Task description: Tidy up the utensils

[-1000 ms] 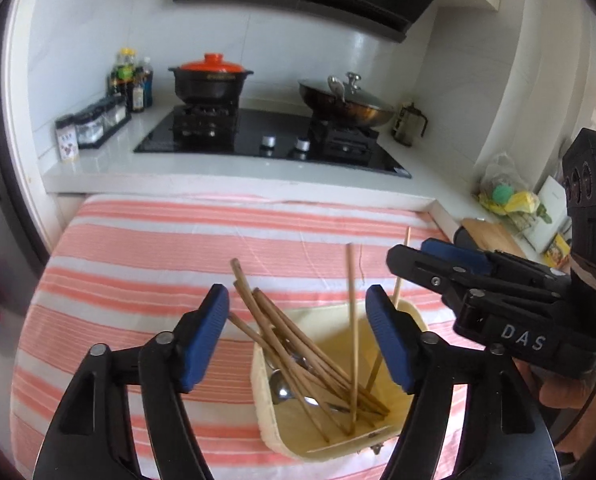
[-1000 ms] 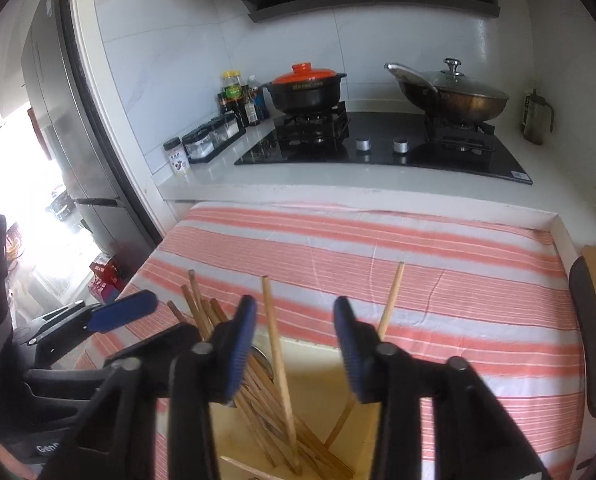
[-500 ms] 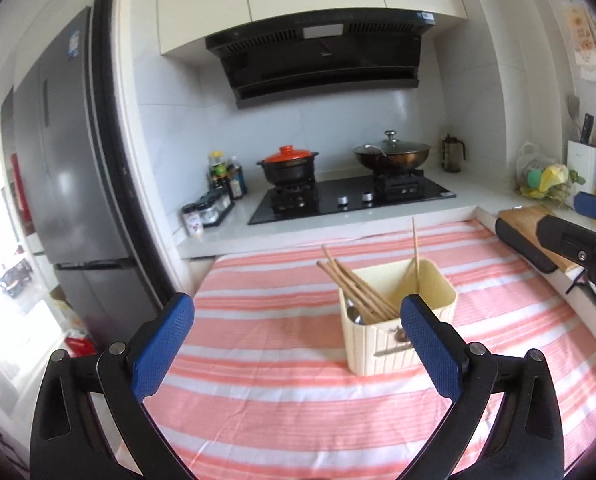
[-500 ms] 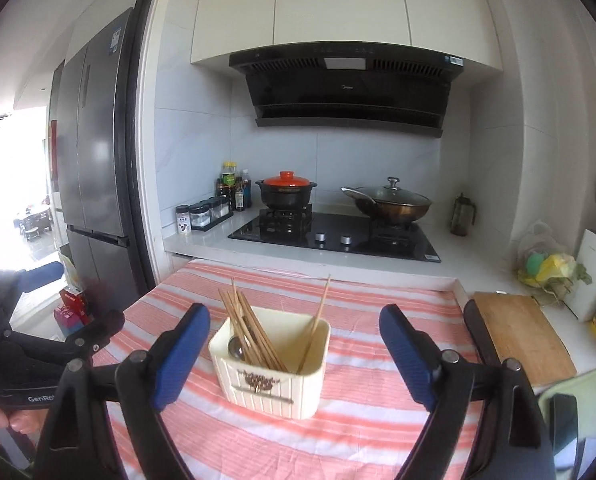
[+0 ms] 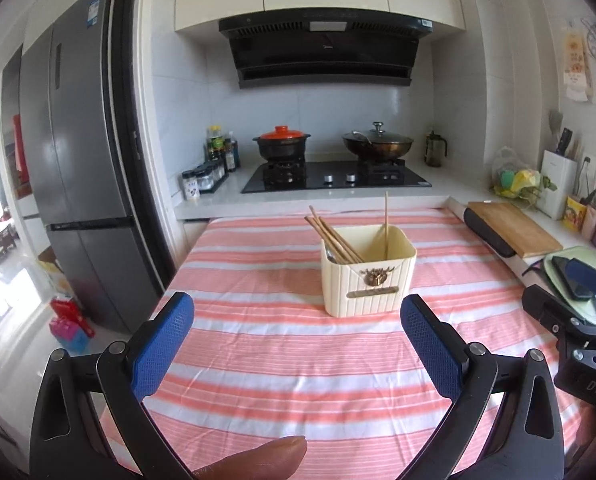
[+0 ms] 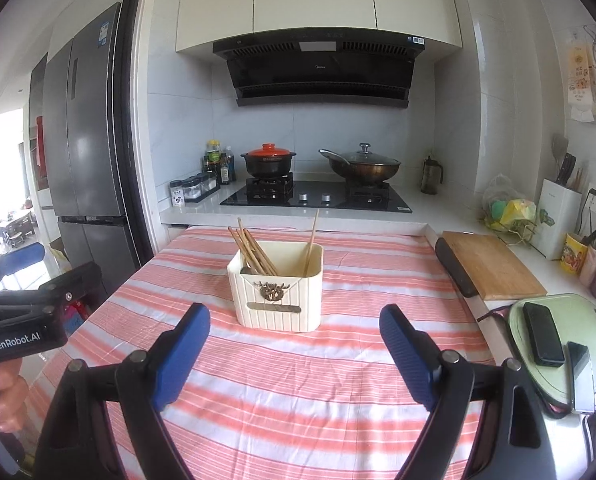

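Observation:
A cream utensil holder [image 5: 368,278] [image 6: 277,286] stands upright on the striped tablecloth [image 5: 298,344] [image 6: 298,368]. Several wooden chopsticks [image 5: 332,238] [image 6: 253,250] lean to its left side, one chopstick [image 5: 386,216] [image 6: 312,240] stands apart at its right, and a metal spoon [image 5: 331,255] shows at the rim. My left gripper [image 5: 298,348] hangs open, well in front of the holder, nothing between its blue pads. My right gripper [image 6: 295,354] is likewise open and empty, pulled back from the holder. Each view shows the other gripper at its edge.
A wooden cutting board [image 6: 492,266] lies on the counter at right, with a pale green tray [image 6: 566,344] holding two dark phones nearer. Behind the table is a stove with an orange-lidded pot [image 5: 281,146] and a wok [image 5: 378,146]. A fridge [image 5: 81,184] stands at left.
Both grippers have pulled back from right over the holder to well in front of it, and both have opened wider. The chopsticks stay in the holder.

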Action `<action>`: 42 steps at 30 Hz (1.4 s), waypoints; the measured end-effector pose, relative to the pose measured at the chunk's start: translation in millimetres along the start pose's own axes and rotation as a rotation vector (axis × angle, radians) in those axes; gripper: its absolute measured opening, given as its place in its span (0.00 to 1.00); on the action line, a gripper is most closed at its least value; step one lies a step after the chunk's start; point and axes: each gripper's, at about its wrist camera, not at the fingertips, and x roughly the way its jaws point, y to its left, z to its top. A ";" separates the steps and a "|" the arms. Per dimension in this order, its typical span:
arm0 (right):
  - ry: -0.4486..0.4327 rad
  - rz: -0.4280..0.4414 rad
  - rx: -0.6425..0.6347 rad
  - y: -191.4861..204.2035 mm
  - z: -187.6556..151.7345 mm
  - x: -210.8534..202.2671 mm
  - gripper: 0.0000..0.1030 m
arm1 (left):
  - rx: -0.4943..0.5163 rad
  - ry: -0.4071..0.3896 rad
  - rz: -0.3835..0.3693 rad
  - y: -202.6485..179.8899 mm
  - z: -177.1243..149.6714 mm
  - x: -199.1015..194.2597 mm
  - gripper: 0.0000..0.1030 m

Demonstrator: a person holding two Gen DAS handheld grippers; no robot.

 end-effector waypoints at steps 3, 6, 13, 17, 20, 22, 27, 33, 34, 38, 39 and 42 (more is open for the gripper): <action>0.006 0.003 0.020 0.9 -3.4 -7.9 0.86 | -0.010 0.011 -0.002 2.5 -2.5 -2.5 1.00; 0.013 -0.001 0.035 0.8 -3.2 -12.7 0.86 | -0.009 0.015 -0.004 3.7 -3.2 -5.7 1.00; 0.006 0.003 0.013 9.2 -0.9 -21.3 0.86 | -0.003 0.006 -0.003 3.3 -1.3 -11.5 1.00; 0.007 0.004 -0.008 14.3 -0.9 -23.5 0.86 | -0.003 0.003 -0.005 2.7 -0.6 -13.0 1.00; 0.007 -0.005 -0.023 17.1 -0.8 -25.0 0.86 | -0.004 0.003 -0.004 3.1 -0.8 -13.3 1.00; 0.004 -0.008 -0.031 18.7 -0.1 -25.9 0.86 | -0.005 0.001 -0.003 3.4 -0.7 -14.0 1.00; 0.005 -0.006 -0.037 21.3 0.3 -26.3 0.86 | -0.004 -0.002 0.002 5.5 -1.0 -14.8 1.00; 0.008 0.003 -0.050 25.6 0.1 -27.5 0.86 | -0.006 0.001 0.003 8.3 -1.3 -13.6 1.00; 0.009 0.003 -0.051 25.9 0.2 -27.0 0.86 | -0.005 0.001 0.004 8.3 -1.4 -13.4 1.00; 0.014 0.002 -0.054 27.4 -1.0 -26.8 0.86 | -0.006 0.003 0.003 8.4 -1.2 -13.3 1.00; 0.015 0.003 -0.056 27.9 -1.1 -26.8 0.86 | -0.006 0.004 0.004 9.3 -1.9 -13.3 1.00; 0.016 0.004 -0.058 28.7 -1.1 -27.3 0.86 | -0.007 0.007 0.004 10.9 -2.5 -11.9 1.00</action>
